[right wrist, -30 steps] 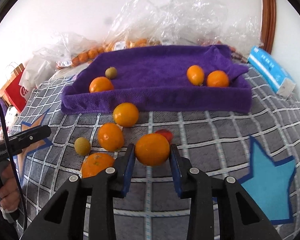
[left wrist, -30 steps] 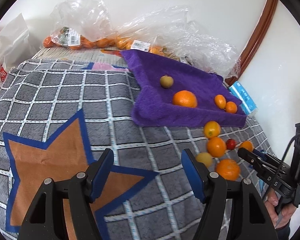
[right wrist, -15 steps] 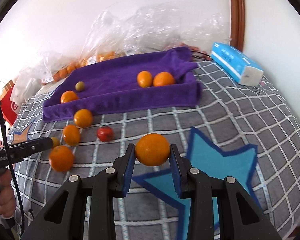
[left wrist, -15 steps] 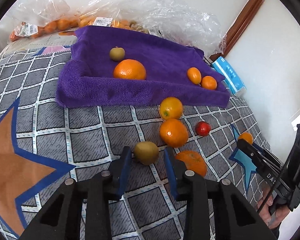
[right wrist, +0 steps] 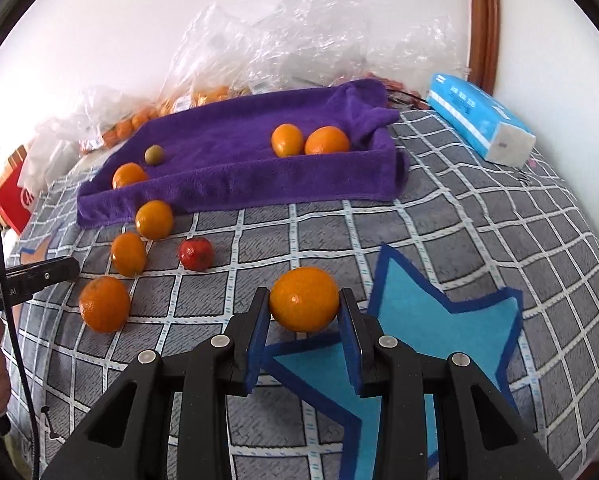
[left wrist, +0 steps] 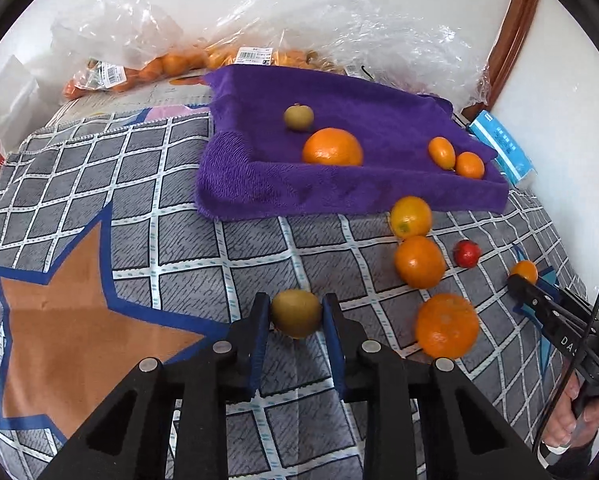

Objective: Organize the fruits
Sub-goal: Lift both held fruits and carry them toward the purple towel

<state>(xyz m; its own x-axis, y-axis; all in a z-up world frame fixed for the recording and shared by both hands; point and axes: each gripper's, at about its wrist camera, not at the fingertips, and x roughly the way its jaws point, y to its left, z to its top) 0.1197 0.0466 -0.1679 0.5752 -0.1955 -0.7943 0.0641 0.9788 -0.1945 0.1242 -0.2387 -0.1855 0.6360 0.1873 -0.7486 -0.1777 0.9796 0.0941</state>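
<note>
the left gripper (left wrist: 295, 312) is closed on a small green-brown fruit (left wrist: 295, 313), both blue pads touching its sides, well in front of the purple towel tray (left wrist: 339, 194) and above the checked blanket (left wrist: 179, 248). the right gripper (right wrist: 304, 302) is clamped on an orange (right wrist: 304, 299), held in front of the tray's right end, over the edge of a blue star patch (right wrist: 439, 320) on the blanket.

inside the tray lie four fruits: a green-brown one (left wrist: 298, 117) and a big orange (left wrist: 332, 147) toward its left, and two small oranges, one oval (left wrist: 442, 153) and one round (left wrist: 470, 165), touching each other at its right end.

just in front of the tray's near wall sits a yellow-orange fruit (left wrist: 410, 217); an orange (left wrist: 419, 262) lies right beside it on the near side, a small red fruit (left wrist: 467, 253) sits to the right of that one, and a larger orange (left wrist: 446, 326) lies nearest the grippers.

behind the tray, clear plastic bags (left wrist: 259, 40) hold more oranges against the wall. a blue tissue pack (right wrist: 479, 120) lies to the right of the tray.
</note>
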